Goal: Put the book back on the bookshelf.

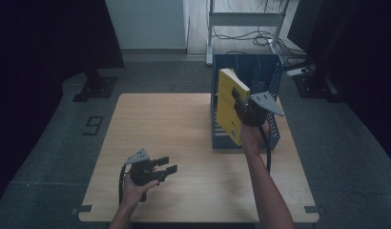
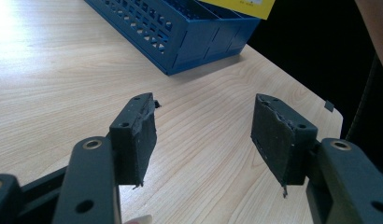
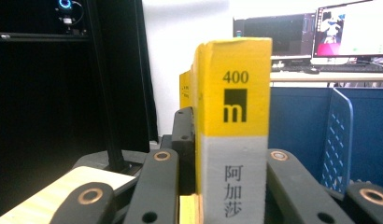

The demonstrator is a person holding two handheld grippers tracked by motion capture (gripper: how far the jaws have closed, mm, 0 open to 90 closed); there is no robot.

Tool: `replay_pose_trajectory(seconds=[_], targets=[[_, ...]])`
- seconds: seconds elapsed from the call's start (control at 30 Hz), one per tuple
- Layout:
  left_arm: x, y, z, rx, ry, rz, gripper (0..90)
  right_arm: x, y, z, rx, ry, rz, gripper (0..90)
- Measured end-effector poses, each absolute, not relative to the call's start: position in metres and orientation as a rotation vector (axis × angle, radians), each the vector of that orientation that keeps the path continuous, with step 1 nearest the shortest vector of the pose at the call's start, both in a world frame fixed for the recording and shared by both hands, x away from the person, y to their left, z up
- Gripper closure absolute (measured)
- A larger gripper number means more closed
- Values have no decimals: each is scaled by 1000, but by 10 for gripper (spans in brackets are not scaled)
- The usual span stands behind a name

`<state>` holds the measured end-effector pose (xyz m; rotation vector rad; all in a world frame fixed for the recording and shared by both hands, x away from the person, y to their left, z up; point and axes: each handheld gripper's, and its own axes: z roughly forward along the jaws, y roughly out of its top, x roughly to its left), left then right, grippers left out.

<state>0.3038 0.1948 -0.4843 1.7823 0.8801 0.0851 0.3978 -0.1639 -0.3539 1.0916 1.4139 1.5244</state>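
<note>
Book (image 1: 230, 106) sits clamped in the right tongs (image 1: 241, 106), held upright and slightly tilted over the blue file rack (image 1: 274, 81) at the far right of the table (image 1: 174, 138). In the right gripper view the two black jaws press on either side of the book (image 3: 234, 140), with its spine facing the camera: yellow above, grey below, printed "400", a black square logo and three characters running down the grey band. Whether its lower edge touches the rack floor I cannot tell (the hand (image 1: 253, 136) and the rack wall hide that part in the high view).

Well apart from it, near the front left of the table, the left tongs (image 1: 167, 165) hang just over the bare wood with the jaws spread and nothing between them. In the left gripper view the left tongs (image 2: 203, 135) show worn, rough-edged black pads (image 2: 138, 140), frayed at the corners, above pale wood grain (image 2: 49, 102).

The rack (image 2: 180, 28) is perforated blue plastic with upright dividers; in the left gripper view its top is cut off by the frame, and a corner of the yellow cover (image 2: 248, 5) pokes in above it. The table is light wood with rounded corners. Beyond the rack in the right gripper view stand monitors (image 3: 351, 28) on a desk, somewhat blurred. The room around the table in the high view is dark, and little detail can be made out there.
</note>
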Motion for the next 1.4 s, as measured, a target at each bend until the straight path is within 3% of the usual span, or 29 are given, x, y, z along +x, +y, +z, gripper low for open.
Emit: replay_pose_trajectory(seconds=[1.4], targets=[[304, 203, -482, 1736, 911, 108, 409, 446, -143, -373, 1161, 1408, 1425, 745]])
